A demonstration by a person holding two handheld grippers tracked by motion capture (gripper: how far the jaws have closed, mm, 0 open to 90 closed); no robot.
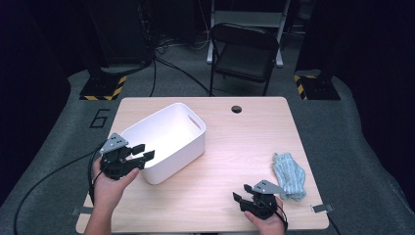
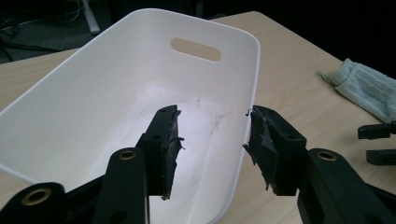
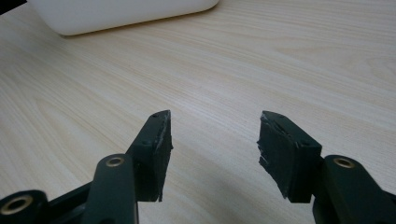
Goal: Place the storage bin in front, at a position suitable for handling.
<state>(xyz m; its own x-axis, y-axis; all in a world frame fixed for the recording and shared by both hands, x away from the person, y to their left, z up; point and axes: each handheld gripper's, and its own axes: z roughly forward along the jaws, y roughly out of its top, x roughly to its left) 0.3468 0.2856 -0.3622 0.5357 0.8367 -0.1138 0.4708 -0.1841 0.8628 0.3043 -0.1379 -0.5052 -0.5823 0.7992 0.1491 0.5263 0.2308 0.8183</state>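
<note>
Nothing is yet seen inside the white plastic bin (image 1: 166, 142), straddled at its near rim by the released left gripper (image 1: 142, 155), while the pale blue cloth (image 1: 289, 175) lies well right of the bin, beside the released, empty right gripper (image 1: 242, 195).

A large "6" (image 1: 100, 118) is marked on the grey floor mat (image 1: 58, 127) (left of the table).

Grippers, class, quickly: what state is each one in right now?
Left gripper: open, jaws astride the white bin's wall, not pressing it.
Right gripper: open, holding nothing.
</note>
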